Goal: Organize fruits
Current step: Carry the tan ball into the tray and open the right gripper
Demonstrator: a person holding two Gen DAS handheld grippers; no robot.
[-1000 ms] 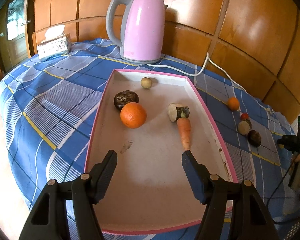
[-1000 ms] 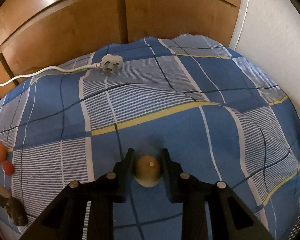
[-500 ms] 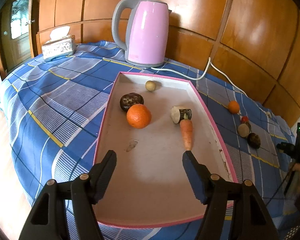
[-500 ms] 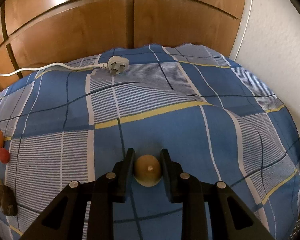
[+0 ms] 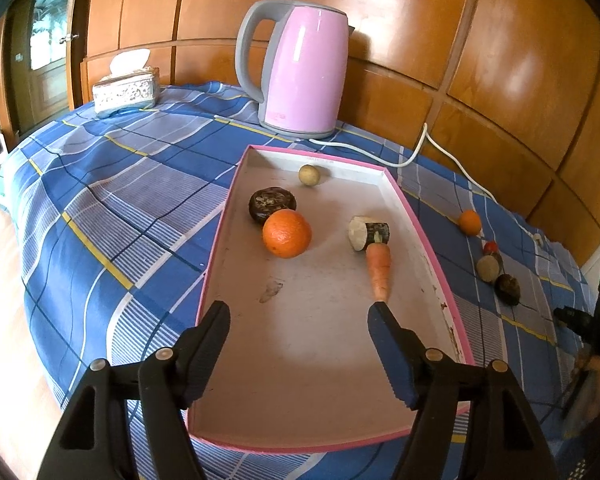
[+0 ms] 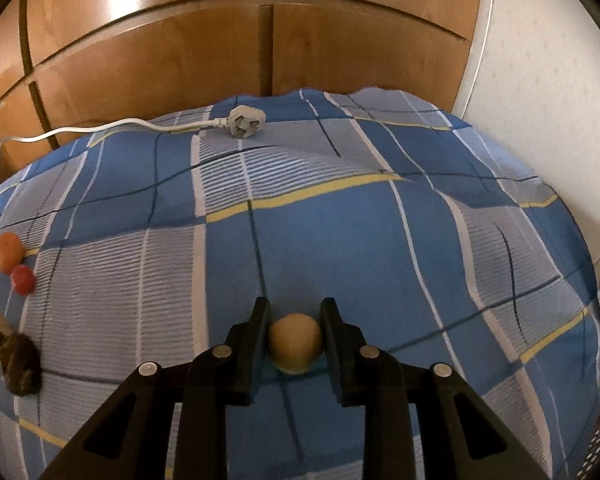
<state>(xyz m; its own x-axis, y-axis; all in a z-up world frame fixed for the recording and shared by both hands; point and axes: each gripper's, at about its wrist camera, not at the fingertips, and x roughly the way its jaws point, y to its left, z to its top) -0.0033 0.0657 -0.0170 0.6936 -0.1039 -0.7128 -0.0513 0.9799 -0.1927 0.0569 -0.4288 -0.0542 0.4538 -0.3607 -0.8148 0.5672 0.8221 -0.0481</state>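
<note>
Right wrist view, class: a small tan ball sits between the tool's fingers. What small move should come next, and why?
Probably carry the tan ball toward the pink-rimmed tray. The right tool is shut on it above the blue cloth, and the tray already holds an orange and a carrot, with bare floor free.

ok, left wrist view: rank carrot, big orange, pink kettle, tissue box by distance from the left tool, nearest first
1. Carrot: in the tray, its tip just ahead of the left tool's right-hand finger.
2. Big orange: mid-tray, a little left of centre.
3. Pink kettle: beyond the tray's far end.
4. Tissue box: far left, by the wooden wall.
</note>
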